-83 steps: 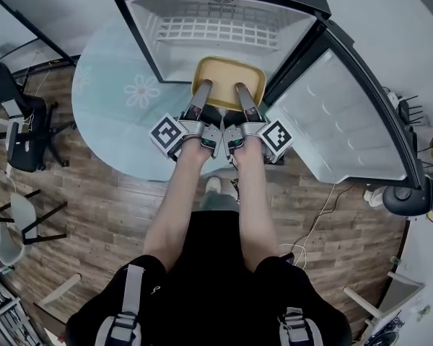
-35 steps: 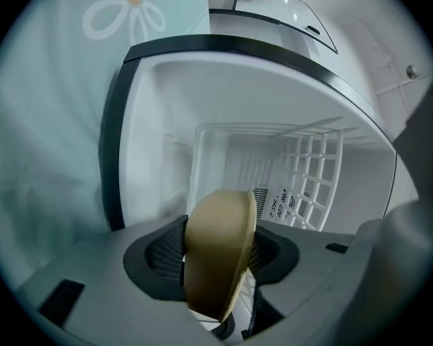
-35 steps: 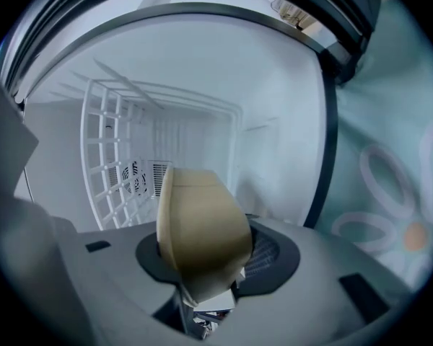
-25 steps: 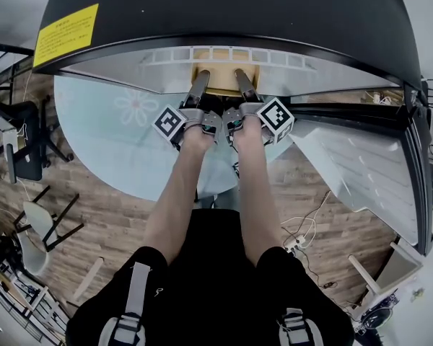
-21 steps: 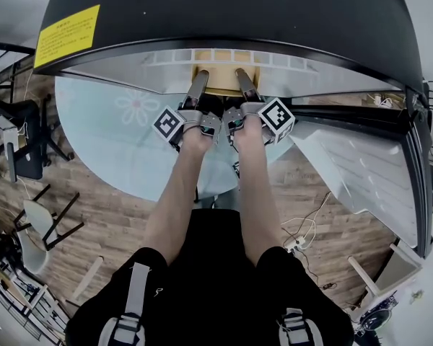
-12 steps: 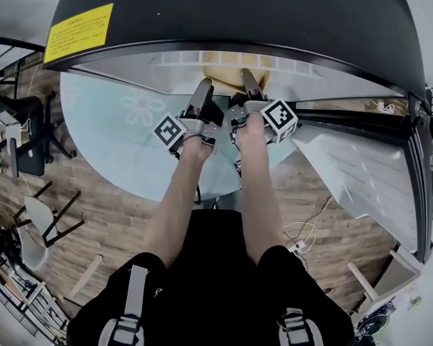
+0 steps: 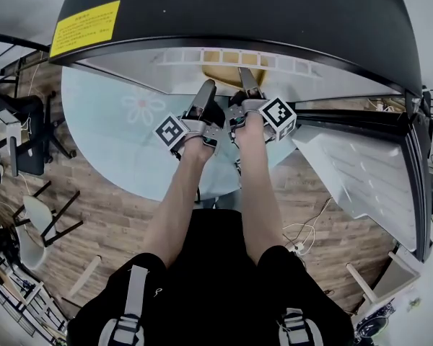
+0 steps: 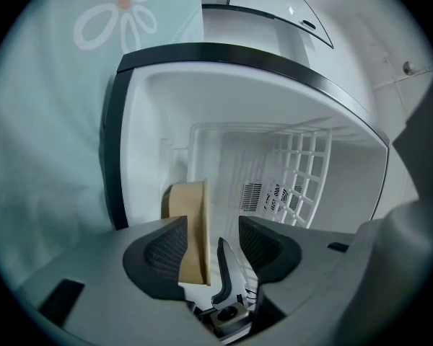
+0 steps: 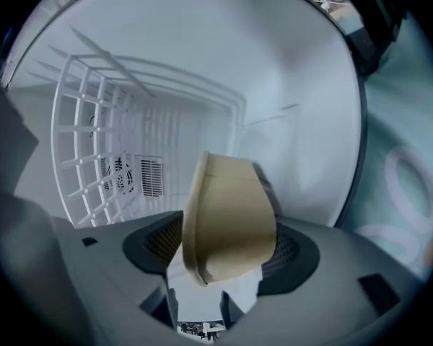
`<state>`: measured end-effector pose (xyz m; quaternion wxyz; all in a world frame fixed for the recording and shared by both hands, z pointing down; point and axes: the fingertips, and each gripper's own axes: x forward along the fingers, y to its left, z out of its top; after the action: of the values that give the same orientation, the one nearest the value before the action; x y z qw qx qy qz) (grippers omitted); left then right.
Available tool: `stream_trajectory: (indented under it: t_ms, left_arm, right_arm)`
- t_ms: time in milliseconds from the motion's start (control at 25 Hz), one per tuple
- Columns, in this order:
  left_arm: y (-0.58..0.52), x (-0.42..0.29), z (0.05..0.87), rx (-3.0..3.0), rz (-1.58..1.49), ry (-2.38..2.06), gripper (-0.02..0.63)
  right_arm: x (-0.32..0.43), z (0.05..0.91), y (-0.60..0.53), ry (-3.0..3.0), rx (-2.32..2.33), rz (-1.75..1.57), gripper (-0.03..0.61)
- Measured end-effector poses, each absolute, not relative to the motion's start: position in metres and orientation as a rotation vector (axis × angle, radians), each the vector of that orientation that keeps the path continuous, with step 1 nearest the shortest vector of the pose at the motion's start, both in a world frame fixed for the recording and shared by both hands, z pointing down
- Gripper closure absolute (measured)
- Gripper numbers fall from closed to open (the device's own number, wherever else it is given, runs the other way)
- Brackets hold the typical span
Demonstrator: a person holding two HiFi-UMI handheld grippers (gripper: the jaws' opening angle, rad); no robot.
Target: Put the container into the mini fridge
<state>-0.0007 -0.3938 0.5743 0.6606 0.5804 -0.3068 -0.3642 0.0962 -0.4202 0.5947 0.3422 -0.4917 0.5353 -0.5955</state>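
Note:
The tan container [image 7: 229, 58] sits inside the white interior of the mini fridge [image 7: 238, 13], seen under the fridge's black top. In the left gripper view the container's rim [image 8: 195, 229] runs between the jaws of my left gripper [image 8: 213, 240], close to the left pad [image 8: 162, 247] and clear of the other; these jaws are closing. My right gripper [image 9: 227, 247] has the container's body [image 9: 227, 218] between its jaws, which are opening. Both grippers, left [image 7: 205, 91] and right [image 7: 244, 78], reach into the fridge mouth.
The fridge door [image 7: 361, 171] hangs open at the right. A white wire shelf [image 8: 296, 171] and a fan vent [image 8: 263, 197] line the inside. The fridge stands on a round pale rug [image 7: 115, 143] on wood floor; chairs [image 7: 22, 143] stand left, cables [image 7: 303, 229] right.
The container went from in front of the open fridge to inside it. Over the last second my left gripper has drawn back and tilted left. The right jaws have spread.

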Motion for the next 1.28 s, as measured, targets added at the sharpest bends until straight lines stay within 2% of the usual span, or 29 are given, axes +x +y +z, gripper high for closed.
stream_trajectory:
  t_ms: [280, 640, 800, 1040, 1120, 1200, 1280]
  left_arm:
    - [-0.391, 0.004, 0.567, 1.329, -0.824, -0.678, 0.396]
    - [-0.383, 0.007, 0.556, 1.356, -0.818, -0.67, 0.412]
    - [-0.378, 0.007, 0.551, 1.364, -0.827, -0.664, 0.417]
    - [-0.37, 0.008, 0.547, 1.371, -0.833, -0.663, 0.426]
    - [-0.367, 0.007, 0.547, 1.373, -0.834, -0.67, 0.437]
    - [-0.364, 0.007, 0.545, 1.388, -0.826, -0.685, 0.468]
    - [-0.36, 0.009, 0.542, 1.439, -0.795, -0.714, 0.508]
  right_arm:
    - [0.098, 0.59, -0.407, 1.401, -1.303, -1.55, 0.225]
    - [0.094, 0.576, -0.399, 1.6, -1.468, -1.529, 0.042]
    - [0.097, 0.577, -0.392, 1.69, -1.585, -1.516, -0.003]
    - [0.103, 0.588, -0.374, 1.685, -1.659, -1.566, -0.006]
    - [0.107, 0.595, -0.364, 1.622, -1.648, -1.594, 0.029]
    - [0.111, 0.6, -0.355, 1.557, -1.597, -1.611, 0.042]
    - [0.115, 0.598, -0.347, 1.573, -1.594, -1.59, 0.089]
